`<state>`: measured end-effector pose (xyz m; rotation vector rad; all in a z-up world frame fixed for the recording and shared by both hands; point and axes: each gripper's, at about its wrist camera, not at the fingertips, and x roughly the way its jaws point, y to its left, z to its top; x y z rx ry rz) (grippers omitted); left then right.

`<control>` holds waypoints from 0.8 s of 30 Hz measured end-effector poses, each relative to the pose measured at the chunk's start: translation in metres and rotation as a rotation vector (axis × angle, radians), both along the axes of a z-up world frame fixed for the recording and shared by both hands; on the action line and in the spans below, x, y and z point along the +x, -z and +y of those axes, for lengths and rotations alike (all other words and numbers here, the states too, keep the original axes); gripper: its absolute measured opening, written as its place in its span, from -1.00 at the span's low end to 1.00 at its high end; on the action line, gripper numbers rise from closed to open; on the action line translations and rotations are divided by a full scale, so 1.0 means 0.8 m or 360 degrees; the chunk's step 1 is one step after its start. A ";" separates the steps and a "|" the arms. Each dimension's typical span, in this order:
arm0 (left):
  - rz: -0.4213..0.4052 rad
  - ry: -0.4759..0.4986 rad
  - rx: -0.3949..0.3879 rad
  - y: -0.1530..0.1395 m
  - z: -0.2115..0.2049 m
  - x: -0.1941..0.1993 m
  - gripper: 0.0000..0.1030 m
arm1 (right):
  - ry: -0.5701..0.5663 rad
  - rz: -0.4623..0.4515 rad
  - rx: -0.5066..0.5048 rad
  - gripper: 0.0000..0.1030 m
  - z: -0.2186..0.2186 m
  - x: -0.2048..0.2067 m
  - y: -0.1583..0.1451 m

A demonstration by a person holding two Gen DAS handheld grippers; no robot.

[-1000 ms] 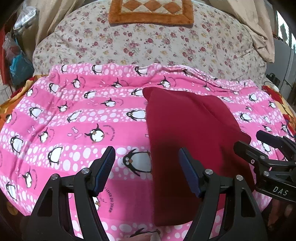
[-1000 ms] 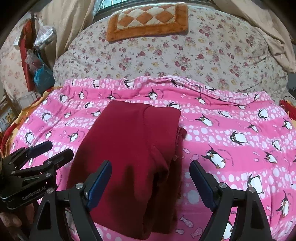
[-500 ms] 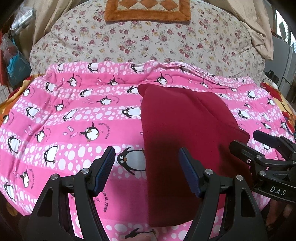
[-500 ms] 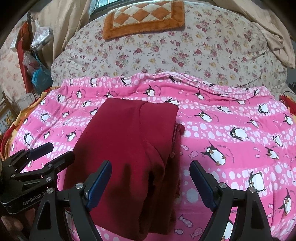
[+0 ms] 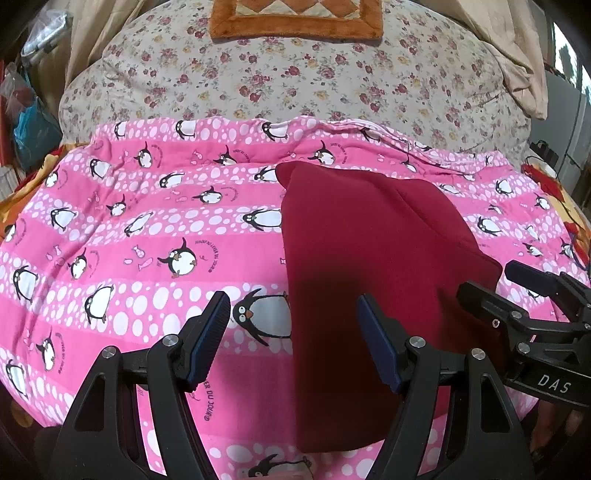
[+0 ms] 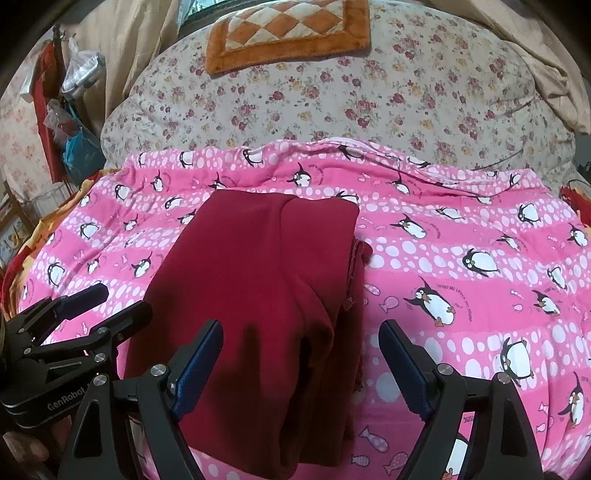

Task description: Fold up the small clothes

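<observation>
A dark red garment [image 5: 369, 266] is lying folded lengthwise into a long strip on a pink penguin blanket [image 5: 147, 236], which is covering the near part of a bed. In the right wrist view the garment [image 6: 258, 295] is showing a layered fold, with an edge and a bit of seam sticking out along its right side.

The left hand-held gripper [image 5: 293, 338] is hovering with jaws wide apart, holding nothing; its left finger is sitting over the blanket and its right finger over the garment's near left part. The right hand-held gripper [image 6: 301, 363] is also gaping open and empty, with its left finger over the garment and its right finger over the blanket just past the garment's right edge. Each gripper is showing in the other's view: the right one [image 5: 517, 295] at the garment's right side, the left one [image 6: 96, 306] at its left side.

Behind the blanket a floral quilt [image 6: 332, 92] is bulging up, with an orange checkered mat [image 6: 288, 33] lying on top. Beige cloth [image 5: 517, 62] is draping at the far right. Bags [image 6: 74, 122] are hanging at the far left.
</observation>
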<state>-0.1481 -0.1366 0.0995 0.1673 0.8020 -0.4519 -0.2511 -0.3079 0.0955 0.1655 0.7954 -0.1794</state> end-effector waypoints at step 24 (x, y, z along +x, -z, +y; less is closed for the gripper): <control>0.0036 0.0015 0.0002 0.006 -0.005 0.004 0.38 | -0.0008 0.0030 0.0003 0.64 0.006 0.007 0.007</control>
